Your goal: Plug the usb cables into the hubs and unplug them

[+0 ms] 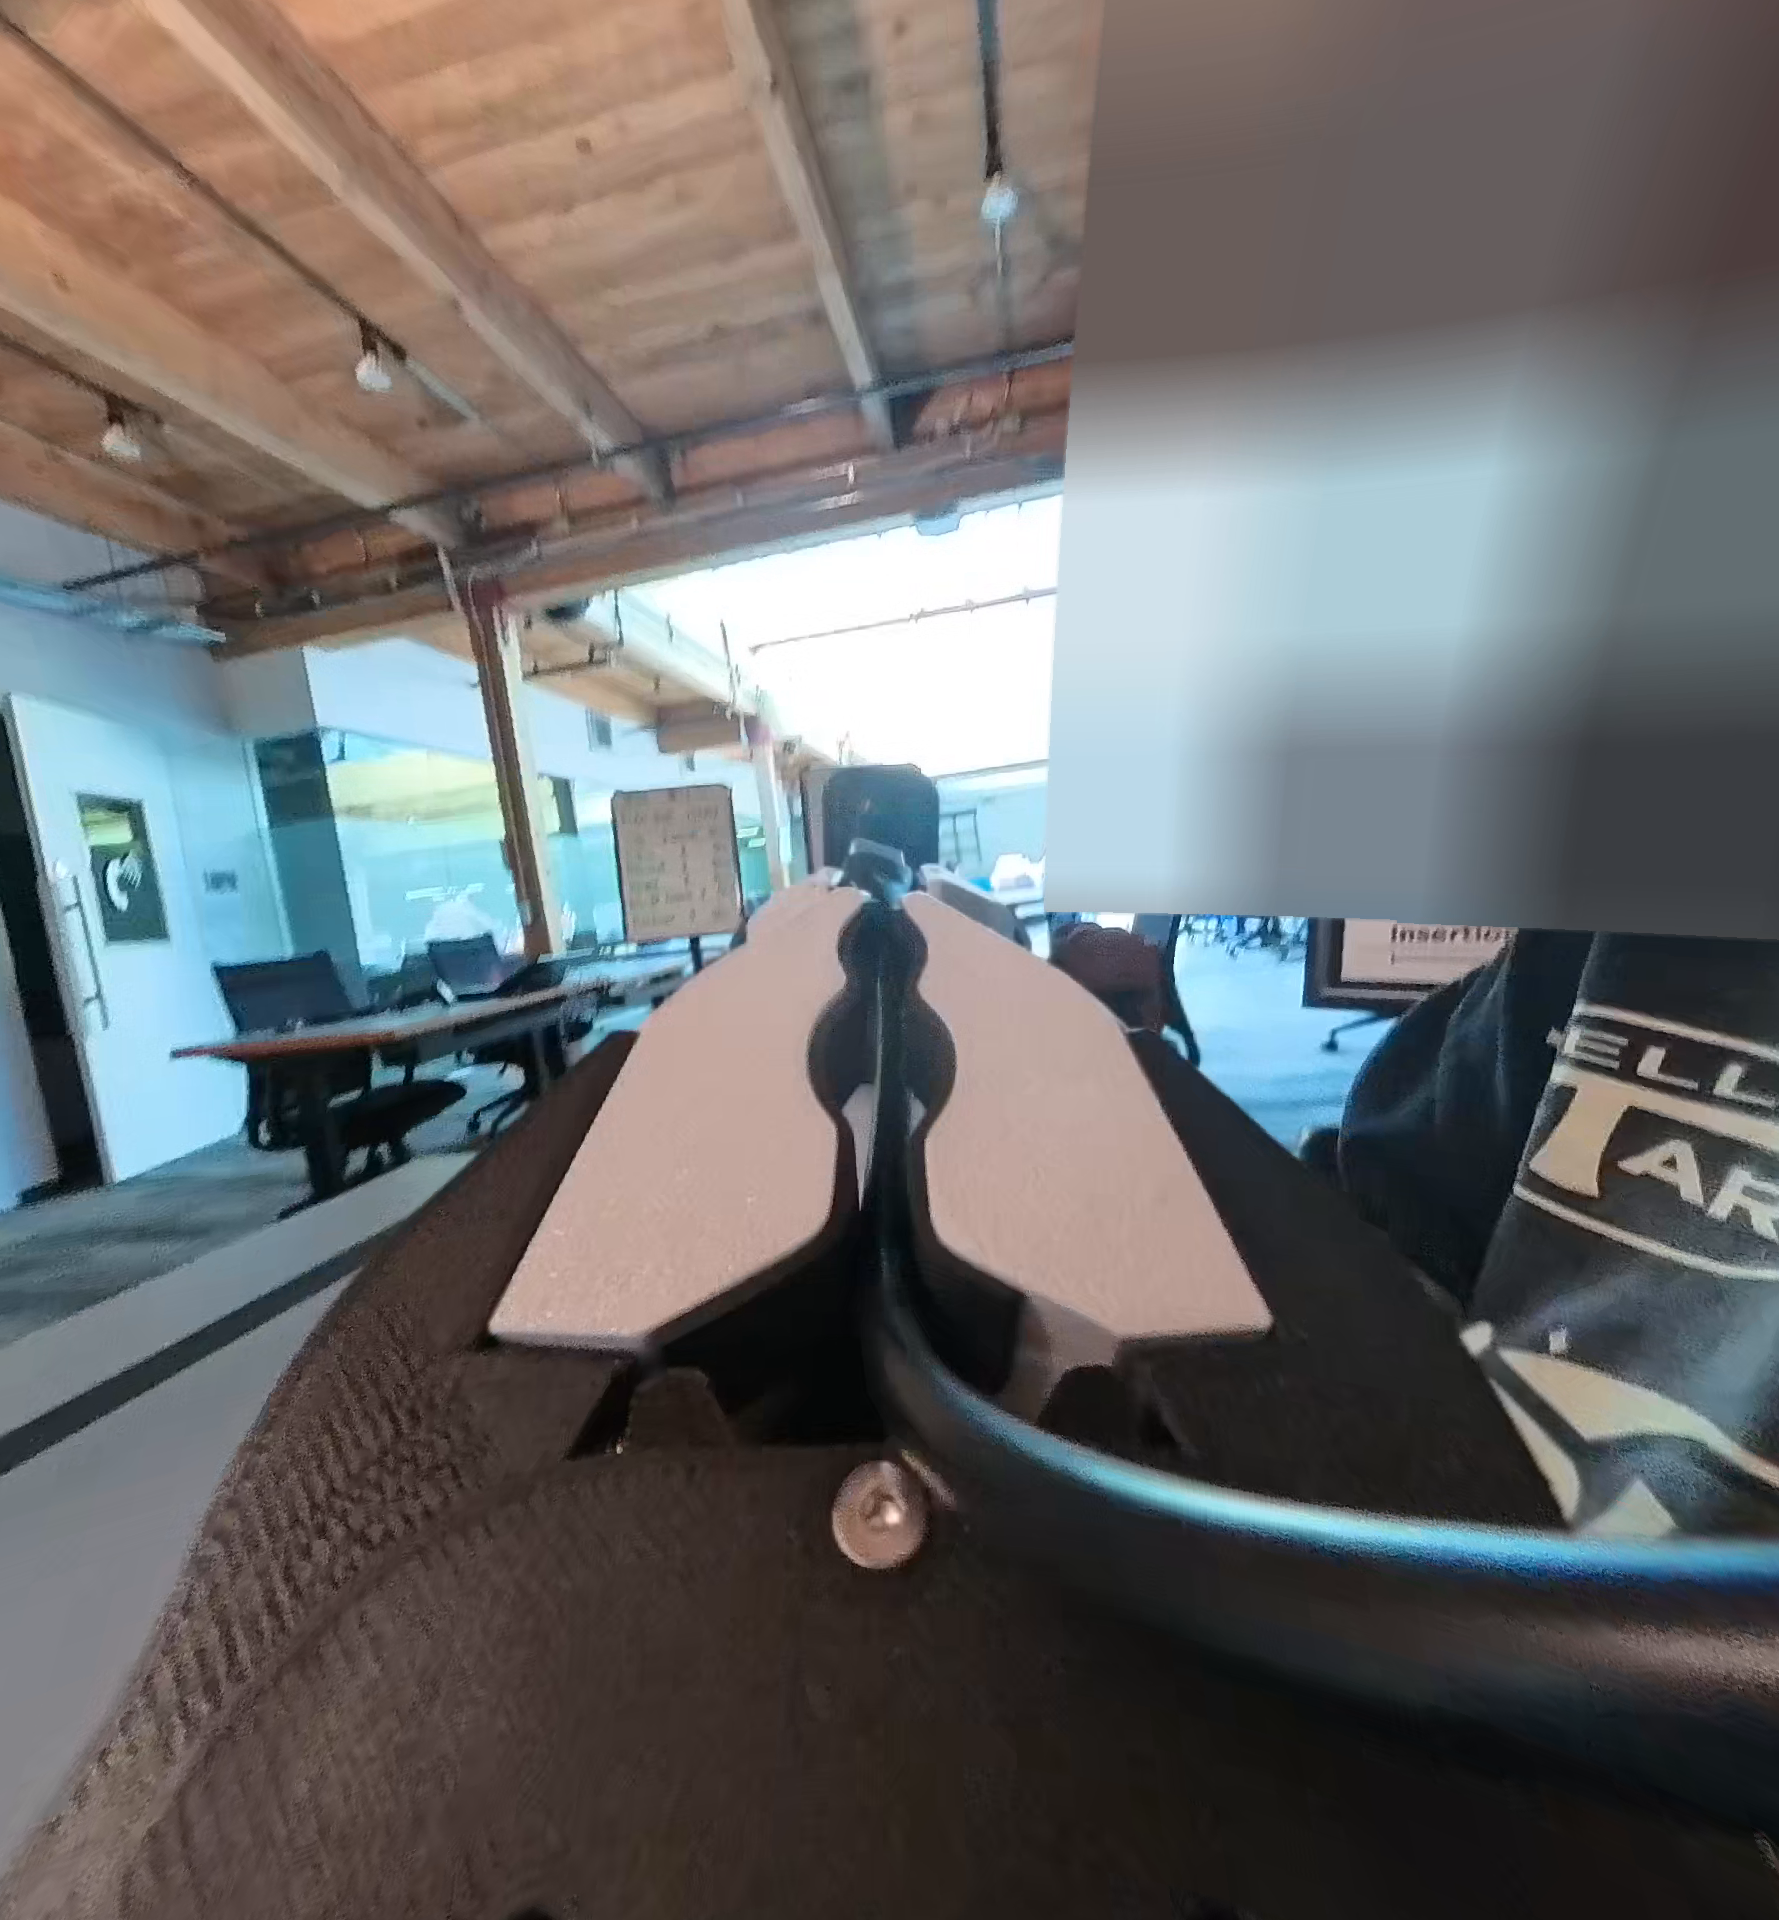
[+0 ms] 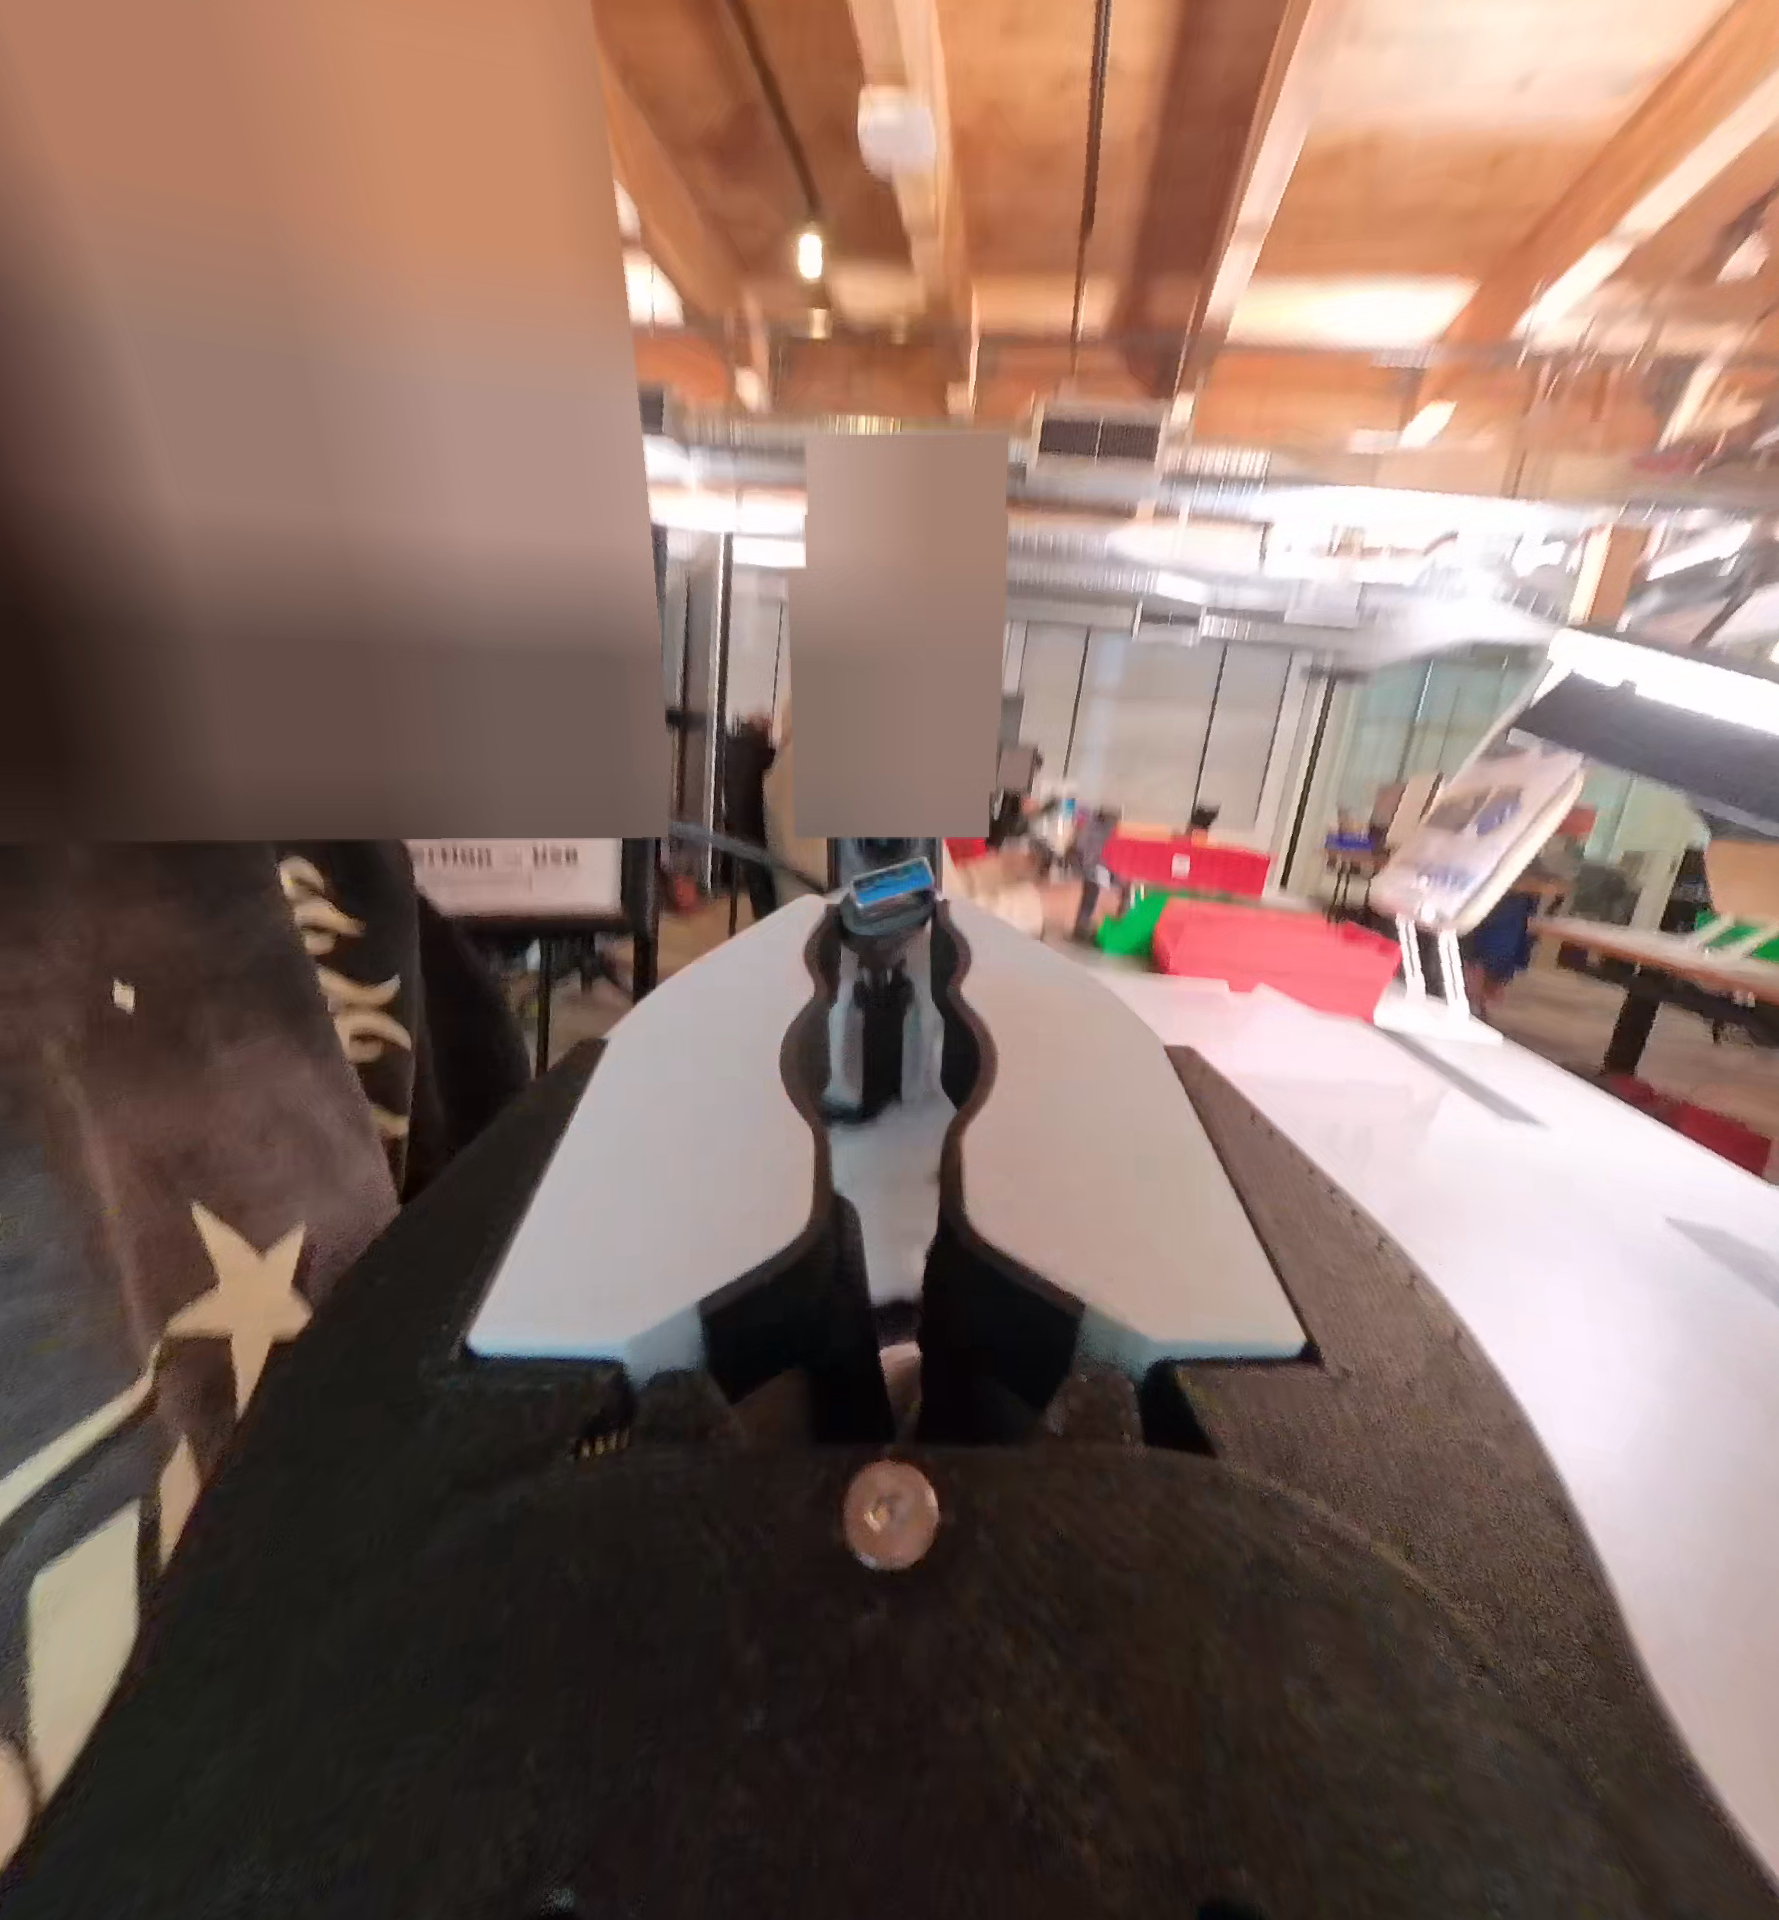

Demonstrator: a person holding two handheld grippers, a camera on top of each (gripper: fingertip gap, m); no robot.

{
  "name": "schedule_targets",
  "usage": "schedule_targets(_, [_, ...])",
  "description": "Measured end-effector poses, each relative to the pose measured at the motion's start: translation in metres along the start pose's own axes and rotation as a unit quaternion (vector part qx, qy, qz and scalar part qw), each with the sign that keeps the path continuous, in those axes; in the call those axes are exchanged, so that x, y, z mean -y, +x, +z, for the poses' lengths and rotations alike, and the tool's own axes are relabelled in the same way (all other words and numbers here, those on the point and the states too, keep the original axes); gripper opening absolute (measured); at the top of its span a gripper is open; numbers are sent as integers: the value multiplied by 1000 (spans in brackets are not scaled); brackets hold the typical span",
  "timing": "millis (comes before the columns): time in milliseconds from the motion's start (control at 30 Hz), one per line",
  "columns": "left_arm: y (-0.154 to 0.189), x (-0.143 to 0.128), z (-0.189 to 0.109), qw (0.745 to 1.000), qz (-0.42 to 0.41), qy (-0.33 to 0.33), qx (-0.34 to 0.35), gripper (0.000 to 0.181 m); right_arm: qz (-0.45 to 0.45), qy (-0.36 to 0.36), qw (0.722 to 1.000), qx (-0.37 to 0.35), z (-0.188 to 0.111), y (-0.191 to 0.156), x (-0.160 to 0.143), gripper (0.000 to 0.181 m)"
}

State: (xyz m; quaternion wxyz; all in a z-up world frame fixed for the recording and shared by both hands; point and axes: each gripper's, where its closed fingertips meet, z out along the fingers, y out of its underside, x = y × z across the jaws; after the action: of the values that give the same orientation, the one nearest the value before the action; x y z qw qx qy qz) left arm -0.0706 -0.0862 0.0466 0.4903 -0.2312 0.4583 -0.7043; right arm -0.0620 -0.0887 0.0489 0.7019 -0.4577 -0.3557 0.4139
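Both claws were raised off the white surface [image 2: 1487, 1195] and tilted upward, toward the timber ceiling and the person's dark printed garment [image 1: 1643, 1195]. The right claw [image 2: 890, 920] was closed on a USB-A plug [image 2: 890, 891], gripped at the very tips with its blue-tongued metal mouth pointing forward, so the plug's long axis ran along the fingers and away from the camera. The left claw [image 1: 880, 899] was closed on a black cable [image 1: 1280, 1538], which ran down the slot between the fingers and curved off to the right beneath the camera; a dark moulded end [image 1: 877, 864] protruded at the tips, its type not discernible. No hub appeared in either view, so its bearing from either claw could not be told. Judged from this, the right claw held the plug ready for insertion, and the coming move turned on bringing that forward-pointing axis in line with a port.
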Motion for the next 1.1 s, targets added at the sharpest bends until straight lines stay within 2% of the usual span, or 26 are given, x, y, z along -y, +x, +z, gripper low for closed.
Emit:
schedule_targets(133, [-3, -9, -13, 997, -5, -81, 16, 1, -73, -135, 988, -21, -14, 3, -16, 28])
schedule_targets(267, [-3, -15, -19, 992, -23, -122, 18, 1, -139, -220, 965, -33, -20, -1, -26, 29])
schedule_targets(433, [-4, -21, -19, 990, -58, -126, 18, 0, -265, -270, 924, -51, -14, -2, -36, 29])
schedule_targets(533, [0, -25, -17, 989, -65, -134, 6, 1, -304, -289, 906, -59, -13, 0, -40, 22])
schedule_targets(633, [2, -24, -17, 990, -34, -138, 0, 1, -296, -283, 911, -47, -12, -4, -40, 18])
schedule_targets(667, [3, -25, -17, 989, -5, -146, 0, 6, -283, -279, 917, -43, -12, -4, -40, 18])
schedule_targets(733, [4, -31, -16, 983, 52, -174, 8, 27, -241, -260, 934, -34, -11, -6, -38, 18])
schedule_targets(767, [5, -34, -16, 979, 71, -189, 9, 28, -219, -250, 943, -28, -10, -7, -37, 18])
schedule_targets(833, [8, -36, -15, 976, 93, -197, 3, 23, -186, -237, 953, -21, -9, -8, -36, 18])
schedule_targets(933, [11, -30, -14, 981, 91, -171, -4, 10, -166, -239, 957, -16, -8, -7, -41, 17])
schedule_targets(1100, [11, -33, -14, 981, 86, -173, -7, 15, -134, -228, 964, -4, -4, -11, -41, 18])
